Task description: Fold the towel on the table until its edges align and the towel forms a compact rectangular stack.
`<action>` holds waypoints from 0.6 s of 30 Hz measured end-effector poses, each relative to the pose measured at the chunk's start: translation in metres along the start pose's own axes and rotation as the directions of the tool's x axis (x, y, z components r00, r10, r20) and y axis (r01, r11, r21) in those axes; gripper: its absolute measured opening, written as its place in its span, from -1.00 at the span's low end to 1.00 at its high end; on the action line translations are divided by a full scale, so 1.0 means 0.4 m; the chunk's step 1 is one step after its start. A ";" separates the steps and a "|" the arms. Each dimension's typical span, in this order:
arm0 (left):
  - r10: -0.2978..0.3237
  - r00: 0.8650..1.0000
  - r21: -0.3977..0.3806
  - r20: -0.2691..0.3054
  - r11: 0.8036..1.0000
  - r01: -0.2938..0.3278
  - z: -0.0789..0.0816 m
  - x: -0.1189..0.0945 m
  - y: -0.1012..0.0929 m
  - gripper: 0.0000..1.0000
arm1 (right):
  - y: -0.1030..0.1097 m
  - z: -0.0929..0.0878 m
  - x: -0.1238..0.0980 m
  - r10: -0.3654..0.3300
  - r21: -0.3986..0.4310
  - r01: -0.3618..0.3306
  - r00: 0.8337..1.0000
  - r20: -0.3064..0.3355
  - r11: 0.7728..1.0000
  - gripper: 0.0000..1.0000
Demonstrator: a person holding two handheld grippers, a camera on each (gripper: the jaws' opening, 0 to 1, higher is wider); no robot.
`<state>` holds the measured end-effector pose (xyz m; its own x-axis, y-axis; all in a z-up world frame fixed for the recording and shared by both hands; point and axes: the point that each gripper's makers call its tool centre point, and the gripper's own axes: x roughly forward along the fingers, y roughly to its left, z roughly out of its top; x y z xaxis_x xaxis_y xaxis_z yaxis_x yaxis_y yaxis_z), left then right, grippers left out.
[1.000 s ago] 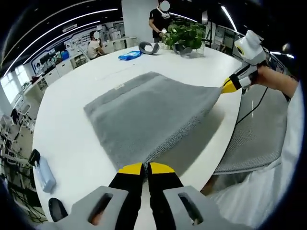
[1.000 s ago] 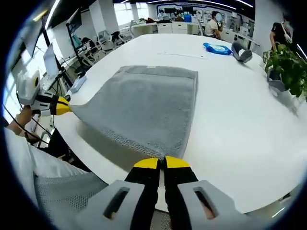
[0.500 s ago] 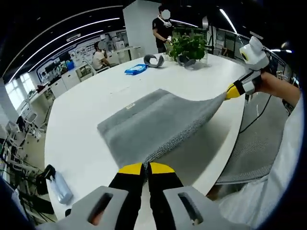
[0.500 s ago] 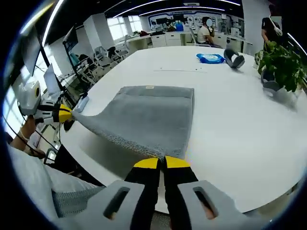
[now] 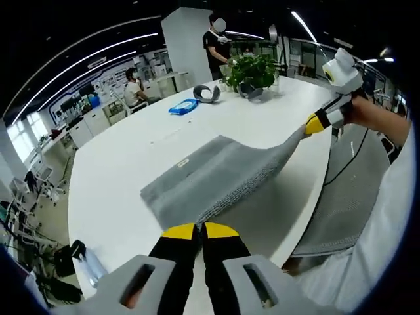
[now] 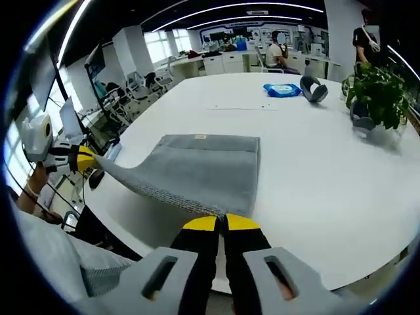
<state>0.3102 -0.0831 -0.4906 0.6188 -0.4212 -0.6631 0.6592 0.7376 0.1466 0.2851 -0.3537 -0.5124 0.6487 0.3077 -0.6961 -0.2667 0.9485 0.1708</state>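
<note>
Towel (image 5: pixel 216 180) lies grey on the white table (image 5: pixel 118 170), its far part flat, its near edge lifted clear of the surface. Left gripper (image 5: pixel 200 230) pinches one near corner; right gripper (image 6: pixel 220 222) pinches the other. Both sets of jaws are pressed together on the cloth.

Change over the last second: the near edge has risen higher and travelled further toward the far edge. The flat part on the table looks shorter than before, and more bare table shows between the towel and the near rim. The shadow under the raised cloth has widened. The far edge with its small label (image 6: pixel 199 137) has not slid.

Judgement: a first fold is under way, near edge going over to meet the far edge. It is not yet laid down, so edges are unaligned and the stack is not formed.

Materials: thick terry cloth, fuzzy pile, with a paler woven band along the lifted hem (image 6: pixel 174 194). It sags in a shallow curve between the two grips, limp and heavy. Table is smooth, glossy, round-edged.

Far side of the table: a potted plant (image 5: pixel 252 65), a blue packet (image 5: pixel 184 106), a grey curved object (image 5: pixel 207 93). People stand and sit beyond. A grey mesh chair (image 5: pixel 357 190) is at the near right.
</note>
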 end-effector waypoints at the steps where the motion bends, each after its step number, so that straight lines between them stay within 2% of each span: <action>1: -0.002 1.000 -0.003 0.001 1.000 0.002 0.002 -0.002 0.000 -0.93 | -0.001 0.005 -0.003 0.001 0.001 -0.001 1.000 0.002 1.000 -1.00; 18: 0.012 1.000 0.057 0.027 0.998 -0.013 0.073 -0.043 0.008 -0.93 | 0.000 0.066 -0.044 -0.014 -0.012 0.014 0.999 0.047 1.000 -1.00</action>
<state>0.3142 -0.0888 -0.4575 0.6375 -0.4267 -0.6415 0.6744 0.7116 0.1970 0.2925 -0.3570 -0.4820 0.6852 0.2978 -0.6647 -0.2657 0.9519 0.1525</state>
